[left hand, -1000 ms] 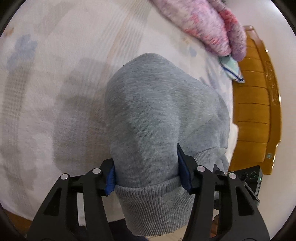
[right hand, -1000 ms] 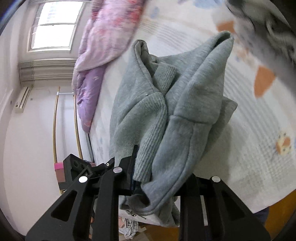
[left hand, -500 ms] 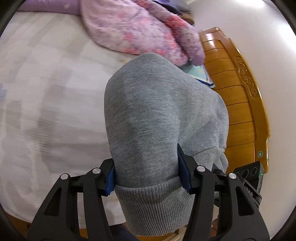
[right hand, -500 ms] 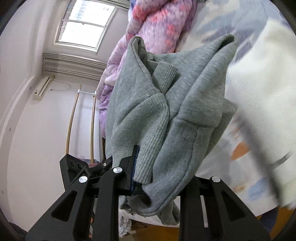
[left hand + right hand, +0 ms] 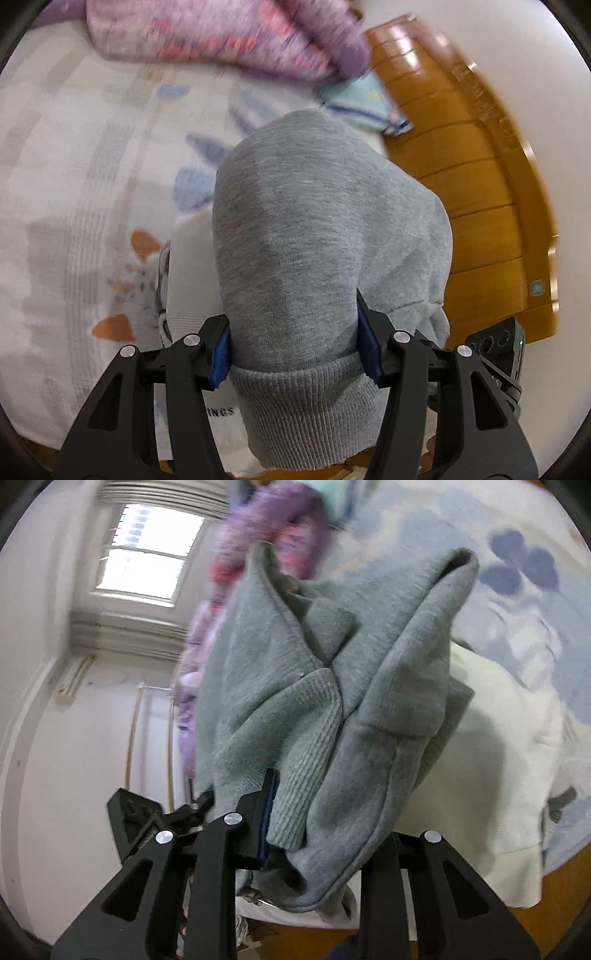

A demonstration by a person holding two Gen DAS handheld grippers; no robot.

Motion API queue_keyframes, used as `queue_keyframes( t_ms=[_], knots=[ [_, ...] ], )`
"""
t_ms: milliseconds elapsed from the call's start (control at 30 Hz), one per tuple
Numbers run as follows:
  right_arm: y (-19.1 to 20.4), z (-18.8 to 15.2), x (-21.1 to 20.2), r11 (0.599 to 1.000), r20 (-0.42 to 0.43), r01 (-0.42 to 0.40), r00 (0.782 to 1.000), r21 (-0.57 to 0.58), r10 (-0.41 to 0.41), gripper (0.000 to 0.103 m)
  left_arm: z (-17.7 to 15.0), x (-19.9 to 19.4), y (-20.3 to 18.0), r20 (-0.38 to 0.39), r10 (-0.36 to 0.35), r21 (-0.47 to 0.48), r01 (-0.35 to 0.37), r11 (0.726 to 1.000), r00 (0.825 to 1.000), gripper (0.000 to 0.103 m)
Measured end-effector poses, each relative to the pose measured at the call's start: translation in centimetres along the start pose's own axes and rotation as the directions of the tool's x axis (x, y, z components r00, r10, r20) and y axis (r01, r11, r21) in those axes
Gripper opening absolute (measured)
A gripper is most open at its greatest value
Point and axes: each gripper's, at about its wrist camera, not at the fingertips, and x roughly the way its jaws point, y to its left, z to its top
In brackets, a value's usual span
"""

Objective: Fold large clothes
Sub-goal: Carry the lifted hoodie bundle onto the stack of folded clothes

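Observation:
A folded grey sweatshirt (image 5: 314, 236) is held up above the bed between both grippers. My left gripper (image 5: 293, 350) is shut on its ribbed hem, the blue pads pressing the cloth from both sides. My right gripper (image 5: 325, 823) is shut on the bunched grey sweatshirt (image 5: 332, 686), with cuff and folds draped over the fingers; its right finger is hidden by cloth. Below lies a folded white garment with a print, seen in the left wrist view (image 5: 188, 266) and in the right wrist view (image 5: 509, 775).
The bed has a white patterned sheet (image 5: 74, 177). A pink and purple quilt (image 5: 229, 40) lies at the far side, with a small light blue cloth (image 5: 365, 103) next to it. A wooden headboard (image 5: 480, 192) stands at the right. A window (image 5: 147, 550) is behind.
Both grippers have carried the grey sweatshirt across the bed toward the headboard. The folded white garment has come into view beneath it. The grips have not changed.

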Motion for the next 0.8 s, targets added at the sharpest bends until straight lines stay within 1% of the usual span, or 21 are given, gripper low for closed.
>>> queue_keyframes(
  t_ms=[33, 100, 133, 167, 200, 267, 300, 367, 400, 433, 467, 500, 533, 567, 600, 633, 667, 700, 733, 767, 800],
  knots=[
    [-1.6, 0.0, 0.9, 0.997, -0.034, 0.071, 0.997, 0.029, -0.07, 0.027, -0.3, 1.4, 0.7, -0.035, 0.034, -0.015, -0.035, 0.999, 0.999, 0.058],
    [-3.3, -0.3, 1.3, 0.98, -0.056, 0.187, 0.981, 0.071, -0.184, 0.028, -0.5, 2.9, 1.4, -0.056, 0.073, -0.029, -0.075, 0.997, 0.996, 0.064],
    [-4.2, -0.6, 0.9, 0.976, -0.046, 0.193, 0.981, 0.098, -0.19, 0.028, -0.4, 2.8, 1.4, -0.049, 0.084, -0.017, -0.085, 0.996, 0.995, 0.069],
    [-4.6, -0.8, 0.4, 0.977, -0.037, 0.183, 0.983, 0.108, -0.18, 0.031, -0.3, 2.7, 1.1, -0.041, 0.09, -0.007, -0.09, 0.996, 0.995, 0.07],
    [-4.8, -1.0, -0.1, 0.971, -0.029, 0.218, 0.976, 0.098, -0.216, 0.038, -0.2, 2.6, 0.8, -0.04, 0.096, 0.0, -0.096, 0.995, 0.995, 0.073],
    [-4.9, -1.3, -0.9, 0.939, -0.035, 0.343, 0.939, 0.035, -0.342, 0.04, -0.2, 2.7, 0.7, -0.059, 0.13, 0.021, -0.129, 0.991, 0.99, 0.076],
    [-5.3, -1.6, -1.3, 0.931, -0.048, 0.364, 0.931, 0.035, -0.362, 0.04, -0.1, 2.7, 0.5, -0.064, 0.133, 0.018, -0.132, 0.991, 0.989, 0.077],
    [-5.0, -1.6, -2.6, 0.936, -0.043, 0.353, 0.935, 0.011, -0.352, 0.04, 0.2, 2.2, 0.5, -0.082, 0.135, -0.012, -0.136, 0.991, 0.987, 0.077],
    [-3.5, -1.7, -3.1, 0.925, -0.019, 0.378, 0.925, -0.043, -0.379, 0.038, 0.4, 1.6, 0.4, -0.083, 0.127, -0.03, -0.13, 0.991, 0.988, 0.077],
    [-2.3, -1.5, -4.0, 0.922, -0.001, 0.378, 0.925, -0.09, -0.379, 0.037, 0.2, 0.5, 0.4, -0.064, 0.134, -0.032, -0.136, 0.99, 0.989, 0.077],
    [-1.3, -1.5, -3.8, 0.922, 0.013, 0.361, 0.932, -0.139, -0.363, 0.034, 0.3, -0.6, -0.2, -0.031, 0.149, -0.013, -0.149, 0.989, 0.988, 0.077],
    [0.6, -1.5, -3.6, 0.922, 0.021, 0.329, 0.943, -0.204, -0.332, 0.023, 0.1, -1.5, -0.7, -0.015, 0.152, 0.008, -0.152, 0.988, 0.988, 0.078],
    [2.1, -1.4, -3.0, 0.917, 0.021, 0.312, 0.948, -0.247, -0.317, 0.015, 0.2, -2.4, -1.3, 0.006, 0.155, 0.026, -0.155, 0.988, 0.988, 0.078],
    [3.8, -1.4, -2.3, 0.908, 0.014, 0.285, 0.955, -0.309, -0.295, 0.012, 0.3, -3.1, -1.9, 0.023, 0.146, 0.039, -0.147, 0.988, 0.989, 0.078],
    [4.6, -1.2, -1.7, 0.902, 0.005, 0.262, 0.961, -0.344, -0.278, 0.005, 0.5, -3.6, -2.7, 0.035, 0.129, 0.06, -0.131, 0.99, 0.991, 0.078],
    [5.8, -1.3, -0.5, 0.893, -0.02, 0.233, 0.965, -0.386, -0.261, 0.002, 0.6, -3.7, -3.5, 0.035, 0.119, 0.087, -0.122, 0.989, 0.992, 0.078],
    [6.0, -1.3, 0.6, 0.888, -0.041, 0.223, 0.965, -0.402, -0.261, 0.002, 0.6, -3.6, -4.2, 0.028, 0.118, 0.111, -0.12, 0.987, 0.993, 0.078],
    [6.1, -1.4, 1.8, 0.879, -0.066, 0.229, 0.958, -0.417, -0.281, 0.002, 0.4, -3.2, -5.0, 0.012, 0.129, 0.152, -0.129, 0.98, 0.992, 0.078],
    [5.6, -1.6, 3.7, 0.866, -0.113, 0.255, 0.936, -0.43, -0.332, 0.002, 0.2, -2.6, -5.4, 0.002, 0.154, 0.179, -0.151, 0.972, 0.988, 0.078],
    [4.8, -1.8, 5.0, 0.858, -0.134, 0.281, 0.92, -0.429, -0.368, 0.002, -0.2, -1.4, -5.7, -0.027, 0.206, 0.218, -0.195, 0.956, 0.978, 0.078],
    [3.7, -2.0, 6.3, 0.853, -0.157, 0.304, 0.903, -0.424, -0.4, 0.002, -0.5, -0.5, -5.6, -0.05, 0.239, 0.234, -0.221, 0.947, 0.97, 0.078]
  ],
)
